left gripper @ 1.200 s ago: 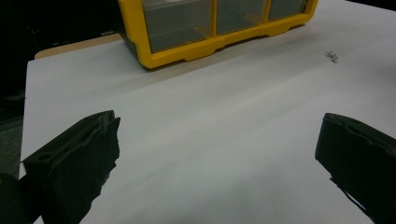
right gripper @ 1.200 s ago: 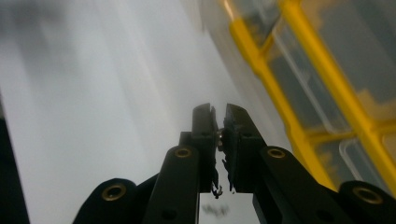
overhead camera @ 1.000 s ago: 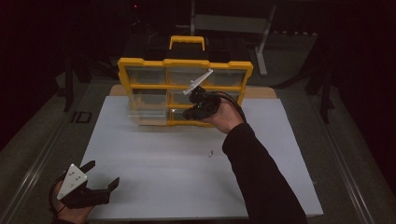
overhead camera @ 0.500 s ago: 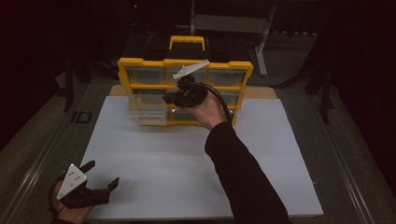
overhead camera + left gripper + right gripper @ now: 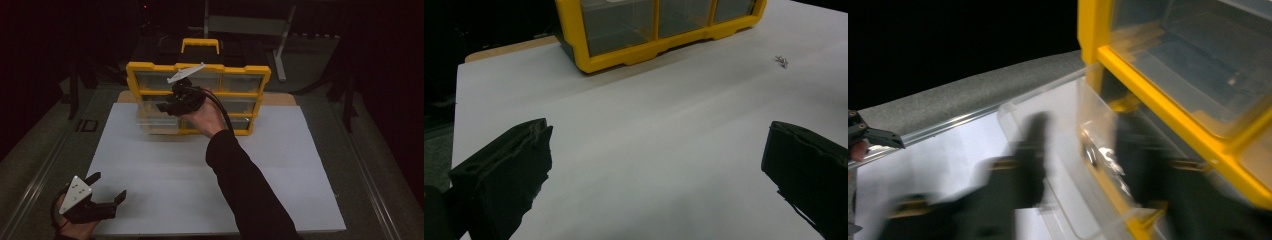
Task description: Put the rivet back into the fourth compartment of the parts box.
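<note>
Right gripper (image 5: 167,106) at the pulled-out clear drawer (image 5: 159,121) of the yellow organizer (image 5: 199,70), jaws just parted around its front wall; left gripper (image 5: 102,196) idle, spread wide

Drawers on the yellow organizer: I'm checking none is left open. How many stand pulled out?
1: a clear drawer in the organizer's left column, below the top row, juts out toward the person. The right hand covers part of the middle column, so another may be hidden.
</note>
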`<state>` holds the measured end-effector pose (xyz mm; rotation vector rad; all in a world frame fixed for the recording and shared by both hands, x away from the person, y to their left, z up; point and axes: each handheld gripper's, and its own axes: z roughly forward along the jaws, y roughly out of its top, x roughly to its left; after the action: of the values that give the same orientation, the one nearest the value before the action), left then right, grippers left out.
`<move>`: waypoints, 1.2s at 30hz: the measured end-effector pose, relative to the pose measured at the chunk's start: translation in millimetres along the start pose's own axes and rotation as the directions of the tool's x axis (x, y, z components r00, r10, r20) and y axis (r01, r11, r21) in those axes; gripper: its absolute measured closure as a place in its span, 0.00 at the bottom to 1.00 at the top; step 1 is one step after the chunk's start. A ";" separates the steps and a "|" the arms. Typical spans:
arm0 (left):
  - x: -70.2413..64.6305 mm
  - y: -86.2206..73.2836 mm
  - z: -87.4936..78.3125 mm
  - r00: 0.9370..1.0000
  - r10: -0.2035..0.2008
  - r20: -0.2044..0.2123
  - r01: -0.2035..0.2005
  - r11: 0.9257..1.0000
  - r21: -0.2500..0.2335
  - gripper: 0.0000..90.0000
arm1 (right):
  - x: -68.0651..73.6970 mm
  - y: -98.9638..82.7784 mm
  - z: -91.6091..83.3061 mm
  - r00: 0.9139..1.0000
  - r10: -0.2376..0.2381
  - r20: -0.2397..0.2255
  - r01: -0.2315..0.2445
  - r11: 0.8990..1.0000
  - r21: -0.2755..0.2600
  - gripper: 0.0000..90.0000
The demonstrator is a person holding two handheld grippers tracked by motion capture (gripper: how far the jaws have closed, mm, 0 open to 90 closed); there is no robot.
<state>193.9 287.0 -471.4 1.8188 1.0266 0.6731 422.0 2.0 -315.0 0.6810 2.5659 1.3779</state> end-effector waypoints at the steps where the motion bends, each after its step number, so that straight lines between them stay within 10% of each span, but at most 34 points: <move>1: 0.0 0.0 0.0 1.000 0.000 0.000 0.000 1.000 0.000 0.01 | 1.4 -0.8 0.4 1.000 0.006 0.006 -0.006 1.000 0.002 0.40; 18: -0.7 0.2 0.6 1.000 0.002 -0.005 -0.002 1.000 0.003 0.01 | 3.1 -11.0 -17.2 0.995 -0.070 0.072 0.060 0.989 0.133 0.18; 36: -0.7 0.1 1.4 1.000 0.001 -0.005 -0.001 1.000 0.005 0.01 | 6.6 -38.2 -34.9 0.979 -0.185 0.084 0.136 0.903 0.407 0.16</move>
<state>194.7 285.7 -471.9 1.8227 1.0312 0.6771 392.2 -39.4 -326.0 0.5673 2.7548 0.7401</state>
